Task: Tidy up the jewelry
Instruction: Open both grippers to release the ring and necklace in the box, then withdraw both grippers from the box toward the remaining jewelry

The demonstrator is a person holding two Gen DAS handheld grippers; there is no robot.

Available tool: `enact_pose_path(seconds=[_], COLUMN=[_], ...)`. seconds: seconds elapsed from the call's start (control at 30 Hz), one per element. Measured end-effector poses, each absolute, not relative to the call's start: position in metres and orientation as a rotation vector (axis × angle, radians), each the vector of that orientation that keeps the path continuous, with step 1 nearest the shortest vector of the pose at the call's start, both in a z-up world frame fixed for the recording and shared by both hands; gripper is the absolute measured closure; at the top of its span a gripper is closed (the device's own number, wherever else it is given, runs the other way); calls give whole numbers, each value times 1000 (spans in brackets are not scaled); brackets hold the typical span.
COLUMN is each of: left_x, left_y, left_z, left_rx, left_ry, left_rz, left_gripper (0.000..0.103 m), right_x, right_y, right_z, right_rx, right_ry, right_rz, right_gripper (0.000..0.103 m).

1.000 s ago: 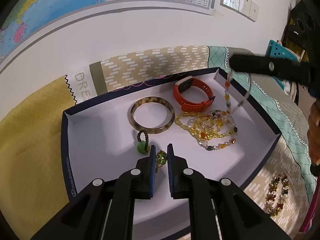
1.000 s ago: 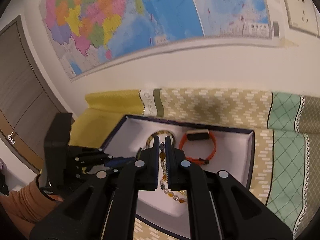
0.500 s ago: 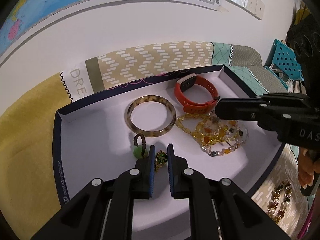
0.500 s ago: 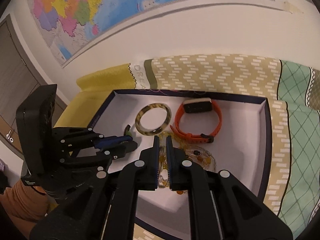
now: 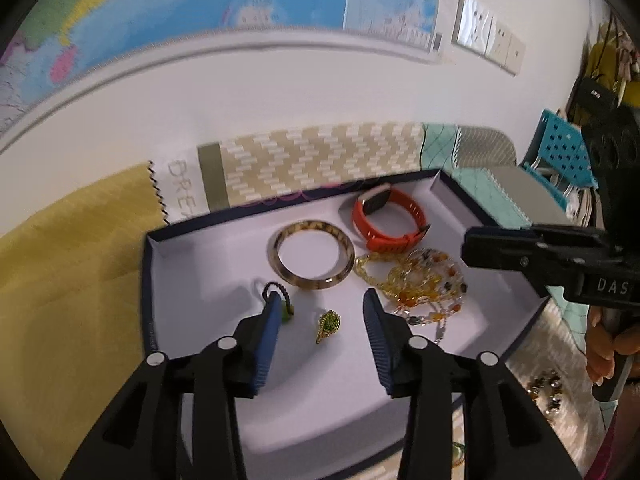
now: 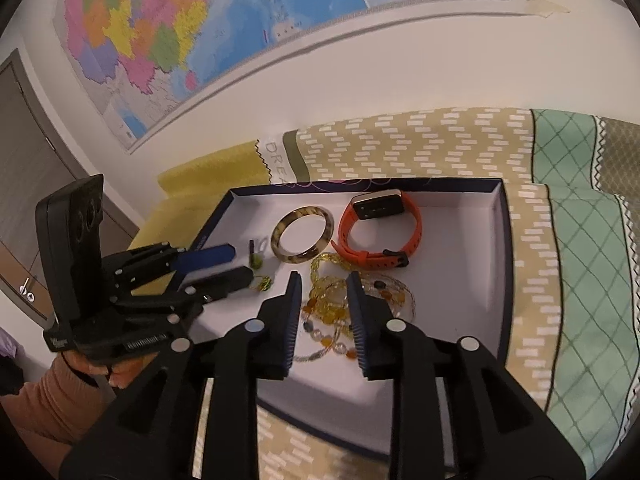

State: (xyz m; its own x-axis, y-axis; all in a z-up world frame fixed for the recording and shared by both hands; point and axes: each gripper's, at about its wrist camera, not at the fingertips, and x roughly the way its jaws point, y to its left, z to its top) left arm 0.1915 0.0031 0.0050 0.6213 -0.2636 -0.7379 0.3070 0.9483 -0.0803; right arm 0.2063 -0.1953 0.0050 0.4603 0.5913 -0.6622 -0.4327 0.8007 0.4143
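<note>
A white-lined tray [image 5: 188, 264] holds a tortoiseshell bangle [image 5: 312, 226], an orange watch band [image 5: 384, 240] and a heap of amber bead strings [image 5: 416, 280]. A green brooch [image 5: 328, 326] lies loose on the tray floor between the parted fingers of my left gripper [image 5: 322, 300], whose jaws are opening. A small beaded loop with a green bead [image 5: 285, 312] sits by its left finger. My right gripper [image 6: 324, 280] hovers over the bead strings [image 6: 332, 308]. Its jaws are opening too, and the beads rest on the tray [image 6: 452, 248] without being pinched.
The tray rests on a patterned cloth [image 6: 580, 280] against a wall with a map. Another beaded bracelet [image 5: 546, 386] lies on the cloth right of the tray. A blue plastic crate [image 5: 560, 152] stands at the far right. A hand [image 5: 604, 344] holds the right gripper.
Both grippers were shut and now stand apart. The brooch dropped from the left jaws to the tray floor. The right gripper lowered its dangling bead string onto the heap and let go.
</note>
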Motion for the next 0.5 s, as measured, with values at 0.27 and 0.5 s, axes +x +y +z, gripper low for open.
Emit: enact_pose_path(seconds=[0.27,0.5], left_x=[150,102], left_y=[21,33], left_z=[41,41], left_rx=[14,56], left_ry=[742,727], left_rz=[-389,-386], left_gripper=[48,44], right_x=[150,101], right_y=[-221,-238], right_z=[21,4], right_rx=[208,158], right_ry=[825,854], right_rz=[660,600], right_gripper=[54,50])
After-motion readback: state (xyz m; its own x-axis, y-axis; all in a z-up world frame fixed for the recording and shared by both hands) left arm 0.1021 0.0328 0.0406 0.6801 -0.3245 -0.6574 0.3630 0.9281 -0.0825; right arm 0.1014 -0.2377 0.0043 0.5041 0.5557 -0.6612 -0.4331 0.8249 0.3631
